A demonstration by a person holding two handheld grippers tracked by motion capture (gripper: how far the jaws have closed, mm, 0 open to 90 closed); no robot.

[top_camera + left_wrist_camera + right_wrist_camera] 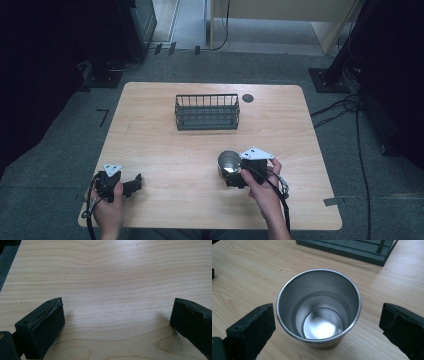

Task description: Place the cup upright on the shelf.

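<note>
Standing upright on the counter (pixel 165 150), one cup (pixel 228 163) sits well in front of the basket (pixel 207 112), on the person's side of it. The cup is plain bright metal, round, tapering toward its base, with a thin rolled rim; it is empty, and its polished bottom throws back a patch of light in the right gripper view (pixel 319 306).

One right gripper (pixel 239 176) is just behind the cup as seen from the basket. Its jaws stand wide, one to either side of the cup; the left one lies close beside the rim, the right one well clear.

One left gripper (pixel 131 186) lies farther from the basket, off to the cup's left, with its jaws wide over bare wood (pixel 117 312).

One dark wire basket with upright bars stands empty. One small dark round disc (pixel 248 98) is set in the counter just beside the basket's right end.
</note>
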